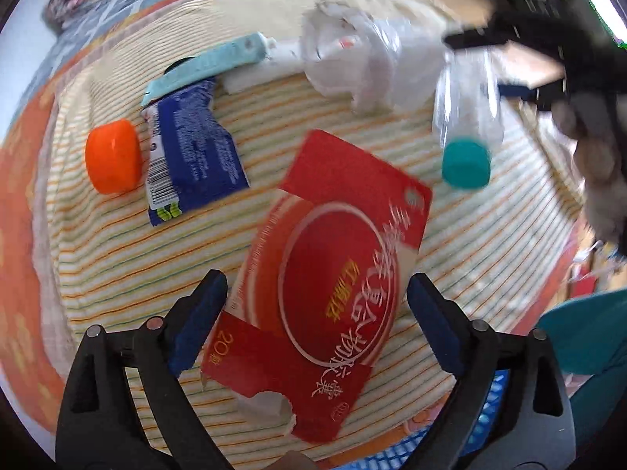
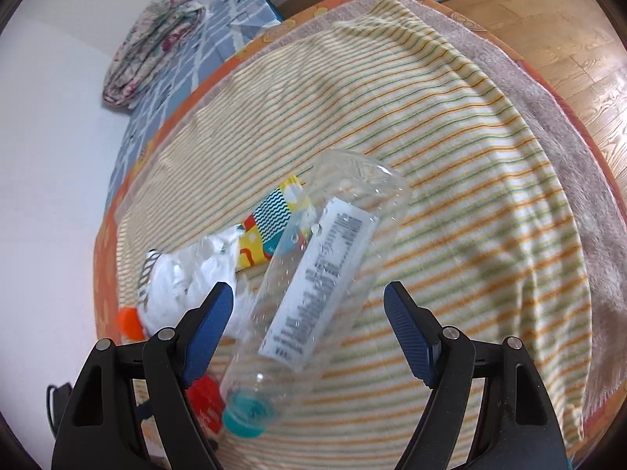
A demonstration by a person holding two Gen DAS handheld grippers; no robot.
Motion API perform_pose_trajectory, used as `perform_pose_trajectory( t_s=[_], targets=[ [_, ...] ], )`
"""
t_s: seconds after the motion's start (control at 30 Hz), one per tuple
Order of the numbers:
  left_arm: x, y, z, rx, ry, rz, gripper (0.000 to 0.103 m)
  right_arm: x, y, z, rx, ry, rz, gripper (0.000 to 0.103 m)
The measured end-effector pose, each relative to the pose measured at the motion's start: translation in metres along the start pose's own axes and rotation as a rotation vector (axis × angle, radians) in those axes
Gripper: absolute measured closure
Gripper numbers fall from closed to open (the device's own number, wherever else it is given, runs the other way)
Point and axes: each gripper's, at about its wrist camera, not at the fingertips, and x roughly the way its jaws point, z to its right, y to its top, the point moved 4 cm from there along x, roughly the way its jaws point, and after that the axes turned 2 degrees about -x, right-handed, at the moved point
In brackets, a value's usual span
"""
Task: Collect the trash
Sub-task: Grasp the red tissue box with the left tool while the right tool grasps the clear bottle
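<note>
Striped cloth (image 2: 450, 164) over an orange mat covers your work surface, and the trash is scattered across it. Your left gripper (image 1: 315, 313) has its fingers spread wide on either side of the flattened red carton (image 1: 333, 258), touching nothing, so it looks lined up to close on it. Your right gripper (image 2: 309, 313) is likewise spread, with the clear plastic bottle (image 2: 313, 274) lying between the pads, teal cap (image 2: 247, 415) toward you; no pad presses on it. Only the left view shows the orange cap (image 1: 113, 156), blue wrapper (image 1: 192, 145) and crumpled white bag (image 1: 352, 62) together. Only the right view shows the bottle's label and the wooden floor (image 2: 548, 39) beyond.
</note>
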Motion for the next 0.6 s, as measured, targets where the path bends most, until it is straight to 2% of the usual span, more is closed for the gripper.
perform_pose_trajectory(
  t_s=[0.07,0.13,0.2,0.47,0.6],
  targets=[
    [0.006,-0.003,0.008,0.038,0.042,-0.008,0.008,0.003,0.0,0.0,-0.007,-0.025,-0.001,0.024],
    [0.012,-0.006,0.014,0.06,0.069,-0.003,0.01,0.004,0.0,0.002,-0.002,-0.025,0.004,0.033],
    [0.008,-0.007,0.017,0.063,0.054,0.018,0.018,0.001,0.0,0.003,0.008,-0.001,0.003,0.037],
    [-0.012,-0.013,0.01,0.016,0.03,0.066,0.019,-0.03,-0.011,0.003,-0.031,0.024,0.071,0.041],
    [-0.025,-0.026,0.012,-0.006,0.014,0.086,0.019,-0.056,-0.021,-0.007,-0.139,0.018,0.137,0.042]
  ],
)
